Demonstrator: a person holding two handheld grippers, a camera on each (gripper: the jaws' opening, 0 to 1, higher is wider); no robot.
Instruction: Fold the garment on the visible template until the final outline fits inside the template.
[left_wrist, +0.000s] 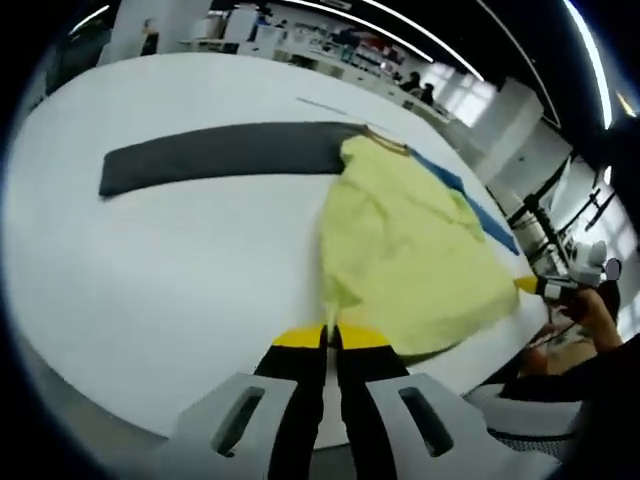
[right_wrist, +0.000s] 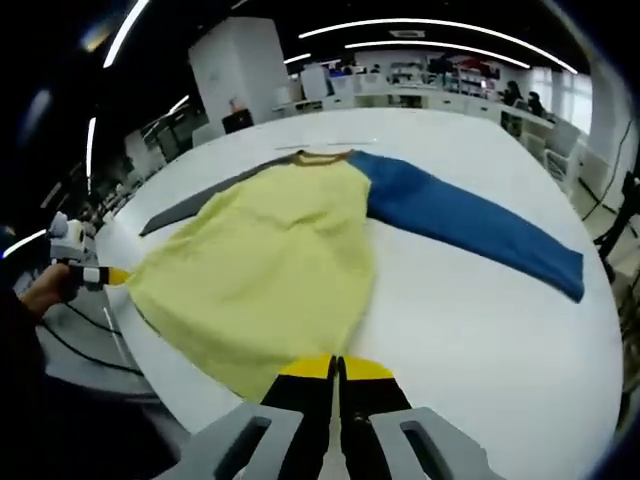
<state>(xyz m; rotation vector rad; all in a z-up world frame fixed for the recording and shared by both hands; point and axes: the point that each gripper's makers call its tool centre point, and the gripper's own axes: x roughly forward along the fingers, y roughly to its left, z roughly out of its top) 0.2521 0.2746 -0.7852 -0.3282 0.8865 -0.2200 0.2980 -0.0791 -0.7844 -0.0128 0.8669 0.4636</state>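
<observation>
Yellow garment (right_wrist: 270, 270) on white table (right_wrist: 480, 320), both claws pinching hem

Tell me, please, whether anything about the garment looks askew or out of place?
Yes: the garment lies rumpled, not flat. Its yellow body is bunched and creased toward the table edge, with both grippers shut on its hem, while the blue sleeve and grey sleeve lie stretched out straight.

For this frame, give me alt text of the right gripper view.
A yellow shirt with one blue sleeve and one grey sleeve lies spread on a white table. The right tool, shut, pinches its near hem, and the left tool grips the hem's far corner.
</observation>
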